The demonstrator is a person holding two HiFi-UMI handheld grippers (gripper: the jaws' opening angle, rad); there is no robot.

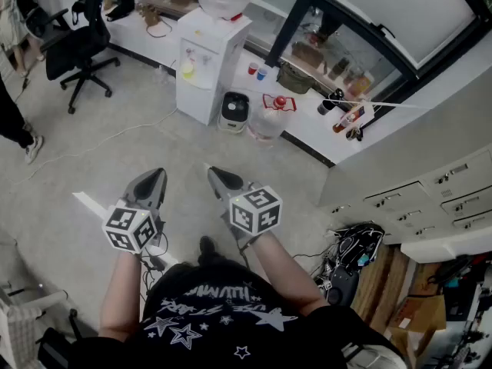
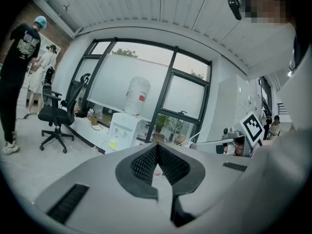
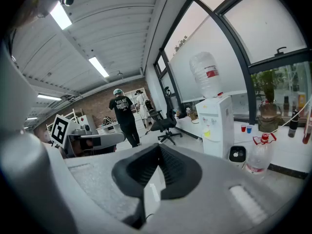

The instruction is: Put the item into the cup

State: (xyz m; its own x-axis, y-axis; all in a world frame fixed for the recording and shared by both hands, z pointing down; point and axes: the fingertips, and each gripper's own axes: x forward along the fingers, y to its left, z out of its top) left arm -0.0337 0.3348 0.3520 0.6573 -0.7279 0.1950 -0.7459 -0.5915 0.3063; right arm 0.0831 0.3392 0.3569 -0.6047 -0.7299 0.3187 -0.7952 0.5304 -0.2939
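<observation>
No table or task item shows. I hold both grippers at waist height over the grey floor. In the head view my left gripper (image 1: 157, 177) points forward, jaws together, holding nothing. My right gripper (image 1: 214, 173) sits beside it, also closed and empty. The left gripper view shows the ribbed pads (image 2: 146, 162) meeting at their tips. The right gripper view shows the same, with the pads (image 3: 170, 165) touching at the tip. A small red cup (image 1: 252, 68) and a blue cup (image 1: 263, 73) stand far ahead on a white ledge; the right gripper view shows the red cup (image 3: 243, 127) too.
A white water dispenser (image 1: 209, 60) stands ahead by the window. A small black-and-white appliance (image 1: 234, 111) and a clear water jug (image 1: 268, 121) sit on the floor beside it. A black office chair (image 1: 77, 48) stands left. Drawers (image 1: 430, 198) and a black bag (image 1: 358, 241) are right. A person (image 2: 19, 82) stands far left.
</observation>
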